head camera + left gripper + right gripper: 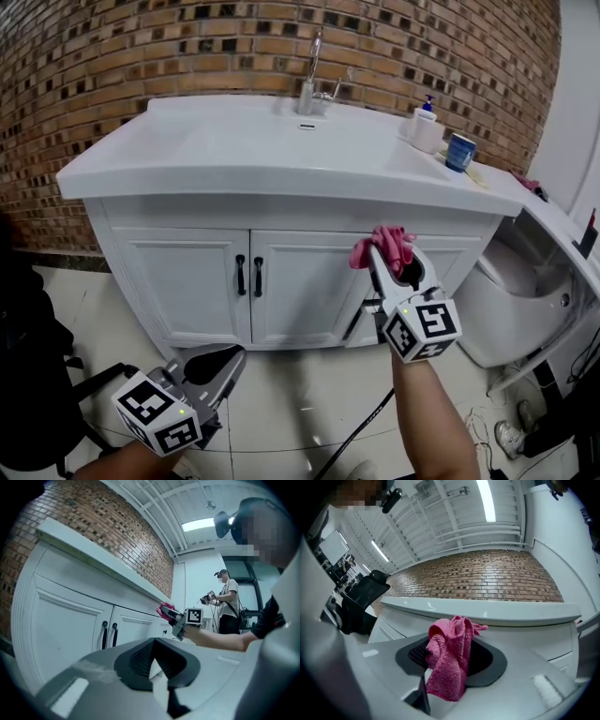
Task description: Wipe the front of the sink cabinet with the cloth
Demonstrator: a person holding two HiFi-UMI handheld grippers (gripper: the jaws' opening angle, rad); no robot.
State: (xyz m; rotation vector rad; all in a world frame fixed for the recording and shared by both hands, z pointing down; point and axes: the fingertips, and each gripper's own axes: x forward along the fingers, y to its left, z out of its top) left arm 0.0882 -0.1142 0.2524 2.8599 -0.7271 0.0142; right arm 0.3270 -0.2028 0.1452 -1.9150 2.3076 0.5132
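Observation:
The white sink cabinet [197, 281] has two doors with black handles [248, 276] under a white countertop. My right gripper [389, 255] is raised in front of the cabinet's right panel, just below the counter edge, and is shut on a pink cloth [384, 244]. The cloth [450, 663] bunches up between the jaws of the right gripper [451, 654] and hangs over them. Whether it touches the cabinet cannot be told. My left gripper [225, 358] hangs low at the left above the floor, shut with nothing in it. The left gripper [154, 654] view shows the cabinet doors [70, 630] and the cloth [165, 608] from the side.
On the countertop are a faucet [314, 84], a soap bottle [427, 127] and a blue cup [459, 152]. A white toilet [525, 291] stands at the right, a black chair [28, 366] at the left, a cable [356, 436] on the floor. Another person [227, 599] stands far off.

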